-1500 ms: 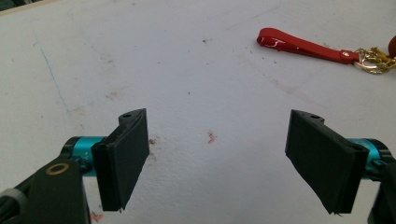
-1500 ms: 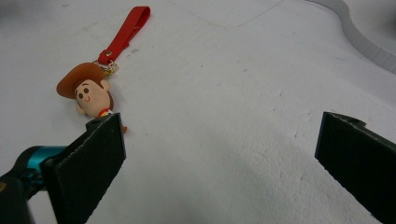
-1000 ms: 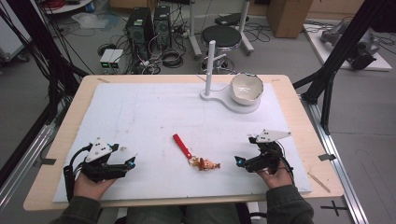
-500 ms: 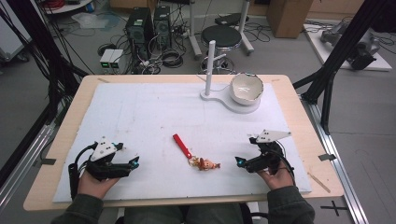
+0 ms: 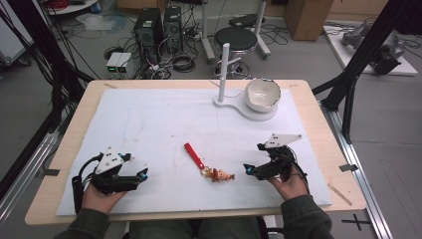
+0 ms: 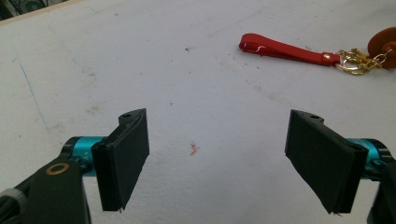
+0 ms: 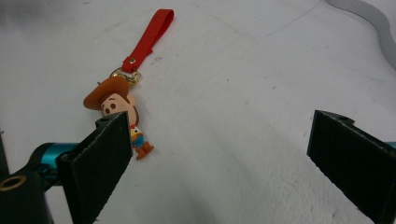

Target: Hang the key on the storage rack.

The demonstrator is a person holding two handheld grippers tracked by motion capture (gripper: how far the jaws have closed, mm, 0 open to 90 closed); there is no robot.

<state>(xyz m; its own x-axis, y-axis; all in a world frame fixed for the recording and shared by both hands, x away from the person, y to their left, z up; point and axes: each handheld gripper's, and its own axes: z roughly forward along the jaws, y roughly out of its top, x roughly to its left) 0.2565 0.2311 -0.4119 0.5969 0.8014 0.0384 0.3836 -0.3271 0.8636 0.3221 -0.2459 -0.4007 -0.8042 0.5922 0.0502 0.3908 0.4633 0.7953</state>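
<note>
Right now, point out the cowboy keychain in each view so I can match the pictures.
High view: the keychain lies low centre on the white mat, between both grippers.
Left gripper view: upper right, strap pointing left.
Right gripper view: upper left, figure beside the left jaw.
Shared landmark: its red strap.

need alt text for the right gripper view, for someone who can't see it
A cowboy keychain with a red strap lies on a white mat, its figure partly behind one of two open black jaws of the right tongs. Nothing is between the jaws. A grey base edge curves at the top right.
</note>
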